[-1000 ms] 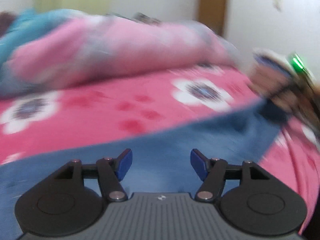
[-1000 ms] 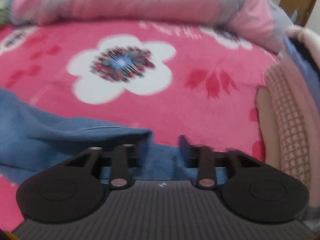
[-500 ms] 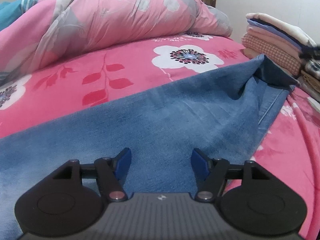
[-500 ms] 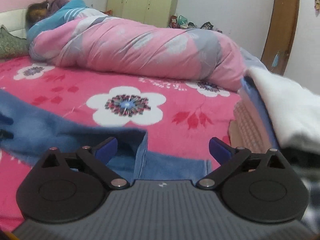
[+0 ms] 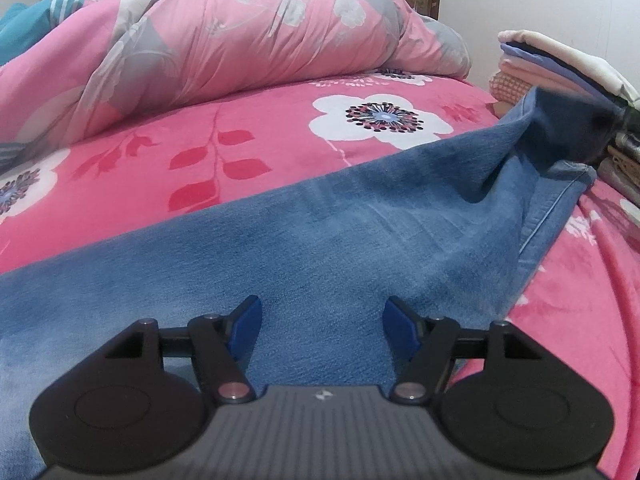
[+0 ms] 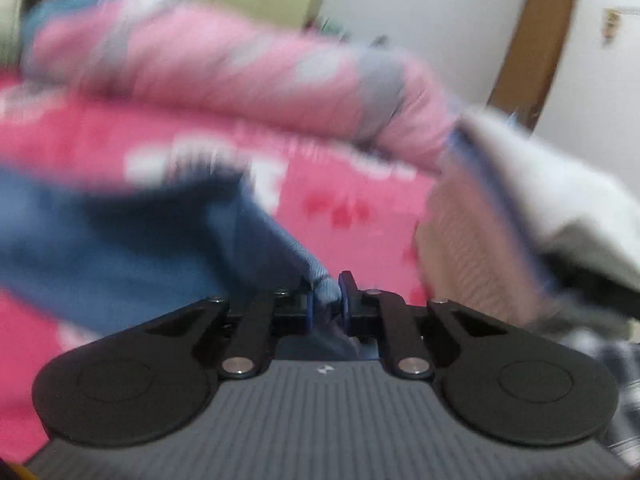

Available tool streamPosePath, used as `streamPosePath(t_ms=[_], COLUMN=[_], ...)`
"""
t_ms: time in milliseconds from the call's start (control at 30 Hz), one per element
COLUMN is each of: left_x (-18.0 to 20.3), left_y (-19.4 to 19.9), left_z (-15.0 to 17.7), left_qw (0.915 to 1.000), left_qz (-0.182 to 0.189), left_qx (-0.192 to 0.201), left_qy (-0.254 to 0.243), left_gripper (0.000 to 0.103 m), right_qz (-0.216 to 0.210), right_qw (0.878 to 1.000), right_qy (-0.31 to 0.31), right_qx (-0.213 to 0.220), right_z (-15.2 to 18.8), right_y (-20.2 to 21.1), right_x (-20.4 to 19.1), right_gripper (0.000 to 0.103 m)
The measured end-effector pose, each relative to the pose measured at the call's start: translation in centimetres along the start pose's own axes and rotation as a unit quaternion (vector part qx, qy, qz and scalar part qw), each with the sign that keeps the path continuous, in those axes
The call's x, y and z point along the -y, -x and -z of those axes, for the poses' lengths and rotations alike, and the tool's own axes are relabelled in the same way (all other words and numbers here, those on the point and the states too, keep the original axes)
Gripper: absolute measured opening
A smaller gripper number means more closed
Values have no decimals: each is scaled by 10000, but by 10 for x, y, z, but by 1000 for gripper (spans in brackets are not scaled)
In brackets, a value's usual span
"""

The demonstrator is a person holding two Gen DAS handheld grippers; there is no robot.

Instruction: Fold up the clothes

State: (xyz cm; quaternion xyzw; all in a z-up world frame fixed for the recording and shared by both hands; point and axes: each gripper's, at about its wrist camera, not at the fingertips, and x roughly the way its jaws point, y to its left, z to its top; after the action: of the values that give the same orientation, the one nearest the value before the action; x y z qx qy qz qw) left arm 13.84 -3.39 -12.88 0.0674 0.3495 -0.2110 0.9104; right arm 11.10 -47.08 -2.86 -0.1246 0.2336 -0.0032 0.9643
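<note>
A pair of blue jeans lies spread across the pink flowered bed. My left gripper is open, low over the denim, with blue fingertips on either side of the cloth and not gripping it. My right gripper is shut on the hem end of the jeans and lifts it off the bed; this view is blurred by motion. In the left wrist view the far end of the jeans is raised at the right.
A stack of folded clothes stands at the right of the bed and shows close by in the right wrist view. A rolled pink quilt lies along the back. A brown door is behind.
My right gripper was open over the jeans' end half a second ago; now it has shut on it and raised it. My left gripper stayed open and has hardly moved.
</note>
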Motion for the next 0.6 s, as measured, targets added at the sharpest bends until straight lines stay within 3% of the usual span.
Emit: streamPosePath(t_ms=[133,233,367,600], left_x=[-1,-3,-6,-9], left_y=[0,1,1,1], left_z=[0,-1,-1,-1], left_qw=[10000,10000,9999,9998], left_qz=[30,59,89,184], left_qx=[18,19,29,23], left_qy=[35,54,109,67], left_gripper=[69,69,68,68], right_qz=[-156,-355,-136,237], right_qw=[9969,9957,9972,9844], right_qy=[-600,-770,-627,-704], right_qx=[490,385,-375,-1592], right_z=[-47,-76,-89,-50], right_y=[43,53,24,-53], right_x=[34,59,69,67], right_gripper=[9,9,9,9])
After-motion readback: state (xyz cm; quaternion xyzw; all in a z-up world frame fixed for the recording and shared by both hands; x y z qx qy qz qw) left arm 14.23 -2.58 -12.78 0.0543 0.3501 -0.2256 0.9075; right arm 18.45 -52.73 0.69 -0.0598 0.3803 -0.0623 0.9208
